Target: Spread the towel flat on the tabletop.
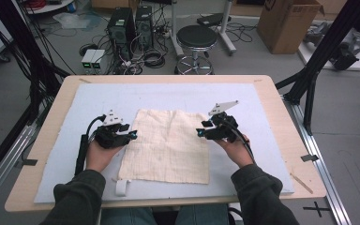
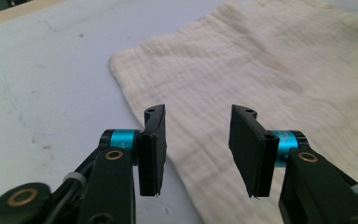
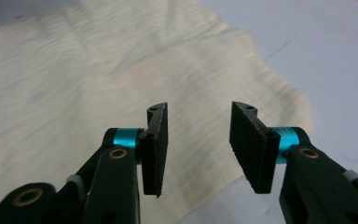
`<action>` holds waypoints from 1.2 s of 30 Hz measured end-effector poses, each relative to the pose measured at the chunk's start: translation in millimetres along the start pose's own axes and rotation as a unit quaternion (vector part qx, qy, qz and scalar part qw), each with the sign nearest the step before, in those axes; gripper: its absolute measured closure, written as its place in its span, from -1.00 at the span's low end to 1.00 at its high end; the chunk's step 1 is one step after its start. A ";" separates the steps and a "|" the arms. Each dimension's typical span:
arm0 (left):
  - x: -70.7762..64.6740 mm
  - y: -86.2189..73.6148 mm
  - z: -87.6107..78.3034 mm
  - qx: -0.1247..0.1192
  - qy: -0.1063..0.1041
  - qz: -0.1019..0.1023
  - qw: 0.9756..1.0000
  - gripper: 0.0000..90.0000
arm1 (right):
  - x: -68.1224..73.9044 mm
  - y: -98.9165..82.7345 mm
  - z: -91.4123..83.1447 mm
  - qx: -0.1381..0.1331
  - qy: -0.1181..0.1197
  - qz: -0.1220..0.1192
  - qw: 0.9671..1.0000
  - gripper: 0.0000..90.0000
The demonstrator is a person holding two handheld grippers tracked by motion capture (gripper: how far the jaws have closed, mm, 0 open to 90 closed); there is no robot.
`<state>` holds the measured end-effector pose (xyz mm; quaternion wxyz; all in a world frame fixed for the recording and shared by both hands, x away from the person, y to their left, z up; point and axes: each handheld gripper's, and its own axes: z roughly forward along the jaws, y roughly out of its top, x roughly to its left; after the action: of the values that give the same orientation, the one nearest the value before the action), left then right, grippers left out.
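The cream cloth (image 1: 168, 146) lies flat at the middle of the table (image 1: 281, 112), its long axis running from six to twelve o'clock. The left hand-held gripper (image 1: 132, 135) sits at the cloth's nine o'clock edge, the right hand-held gripper (image 1: 199, 132) at its three o'clock edge, each equally near its own side. Both have their jaws apart with nothing between them, poised just above the fabric.

No text, label, brand, number or sign can be read anywhere in these pictures.
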<state>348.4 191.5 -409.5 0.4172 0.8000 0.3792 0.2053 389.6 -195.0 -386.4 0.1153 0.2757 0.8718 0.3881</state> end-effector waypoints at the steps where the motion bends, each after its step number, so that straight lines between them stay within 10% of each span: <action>1: -2.8 -3.5 -4.4 -0.003 -0.003 0.003 1.000 0.22 | 5.3 -3.0 -2.9 0.002 0.007 -0.005 1.000 0.23; 13: -32.6 -43.9 -37.1 0.011 -0.055 0.054 0.997 0.10 | 51.7 -52.9 -13.6 0.010 0.103 -0.041 0.994 0.16; 20: -34.0 -58.0 -36.8 0.056 -0.089 0.065 0.992 0.26 | 58.9 -69.7 -5.5 0.048 0.110 -0.062 0.991 0.36; 26: -40.4 -59.9 -33.8 0.059 -0.114 0.084 0.988 0.74 | 53.7 -71.2 -3.1 0.051 0.110 -0.064 0.991 0.94; 36: -58.7 -57.5 -36.0 0.049 -0.139 0.112 0.983 0.96 | 43.7 -72.2 -17.5 0.063 0.104 -0.081 0.989 0.97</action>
<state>263.3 185.2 -437.2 0.4007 0.8776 0.2348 0.1190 318.1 -220.3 -427.5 0.0370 0.1689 0.9214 0.3481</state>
